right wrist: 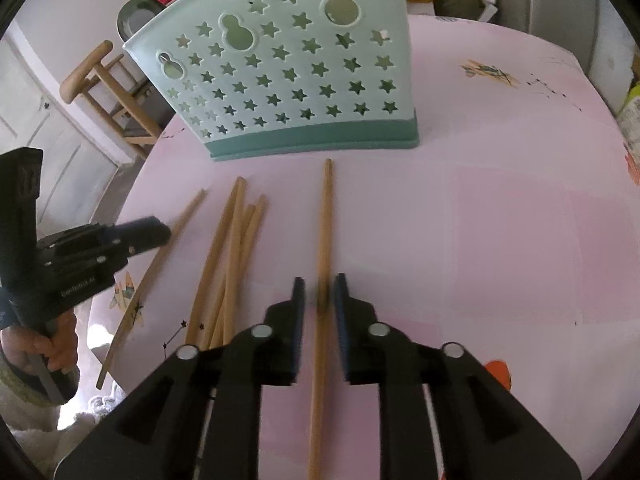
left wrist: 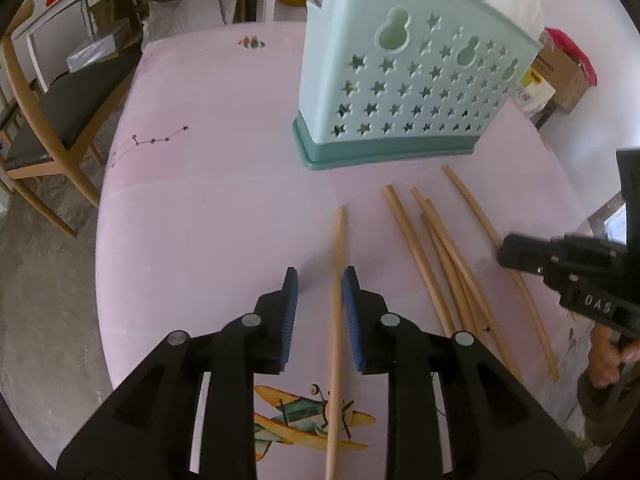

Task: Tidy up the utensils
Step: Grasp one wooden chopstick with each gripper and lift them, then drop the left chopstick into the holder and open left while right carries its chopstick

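Chopsticks [left wrist: 448,256], pink tablecloth [left wrist: 208,208], wooden chair [left wrist: 36,128]

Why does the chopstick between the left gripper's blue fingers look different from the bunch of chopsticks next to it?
The single chopstick lies alone; the bunch lies close together, some crossing. The single chopstick sits between the open pads of the left gripper; no gripper is around the bunch. Both are tan sticks lying on the pink table, pointing towards the green holder.
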Available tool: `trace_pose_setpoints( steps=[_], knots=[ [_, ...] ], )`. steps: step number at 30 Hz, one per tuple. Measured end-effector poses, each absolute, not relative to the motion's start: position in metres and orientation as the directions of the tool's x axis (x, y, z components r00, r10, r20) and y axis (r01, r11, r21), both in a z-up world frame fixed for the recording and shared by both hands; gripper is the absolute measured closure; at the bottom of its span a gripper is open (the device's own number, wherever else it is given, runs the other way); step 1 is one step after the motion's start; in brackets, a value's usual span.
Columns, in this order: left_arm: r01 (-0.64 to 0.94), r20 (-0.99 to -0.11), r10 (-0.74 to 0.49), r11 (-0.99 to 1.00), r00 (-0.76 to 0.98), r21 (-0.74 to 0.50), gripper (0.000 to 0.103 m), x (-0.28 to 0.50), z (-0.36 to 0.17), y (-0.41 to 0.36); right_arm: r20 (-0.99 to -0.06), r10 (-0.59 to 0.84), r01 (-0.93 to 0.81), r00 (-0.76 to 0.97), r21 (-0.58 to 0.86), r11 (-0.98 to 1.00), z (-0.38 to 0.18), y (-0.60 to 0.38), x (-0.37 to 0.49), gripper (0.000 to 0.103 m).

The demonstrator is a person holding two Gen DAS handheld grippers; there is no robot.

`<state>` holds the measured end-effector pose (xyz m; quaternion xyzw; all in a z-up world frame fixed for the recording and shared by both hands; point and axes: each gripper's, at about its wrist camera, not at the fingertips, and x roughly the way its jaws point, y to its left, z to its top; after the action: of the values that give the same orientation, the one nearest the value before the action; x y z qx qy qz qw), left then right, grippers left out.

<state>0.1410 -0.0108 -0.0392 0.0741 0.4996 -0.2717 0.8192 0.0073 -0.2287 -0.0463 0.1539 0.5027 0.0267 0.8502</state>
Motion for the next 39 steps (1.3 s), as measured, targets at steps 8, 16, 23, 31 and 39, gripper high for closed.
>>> trace_pose_setpoints(
  steps=[8,16,23,31,39],
  knots=[
    [0.561,-0.872,-0.325,0.825,0.366,-0.072,0.081,0.142,-0.04,-0.033,-0.855,0.152,0.079,0.495,0.219,0.972,-0.042,-0.224,0.038,0.081],
    [0.561,-0.865,-0.301,0.827,0.401,-0.028,0.095,0.151,-0.039,-0.044,-0.861,0.057,0.081,0.506,0.114,0.99,-0.04,-0.212,0.057,0.089],
    [0.533,-0.855,-0.365,0.836,0.368,-0.127,0.099,0.16,-0.034,-0.032,-0.849,0.127,0.105,0.513,0.209,0.972,-0.036,-0.222,0.055,0.096],
    [0.524,-0.761,-0.479,0.824,0.438,-0.216,0.099,0.141,0.019,-0.001,-0.769,0.201,0.092,0.607,0.319,0.943,0.004,-0.24,0.022,0.096],
    [0.56,-0.541,-0.639,0.76,0.547,-0.33,0.099,0.122,0.113,0.035,-0.659,0.221,0.077,0.719,0.391,0.917,0.049,-0.262,-0.009,0.096]
  ],
)
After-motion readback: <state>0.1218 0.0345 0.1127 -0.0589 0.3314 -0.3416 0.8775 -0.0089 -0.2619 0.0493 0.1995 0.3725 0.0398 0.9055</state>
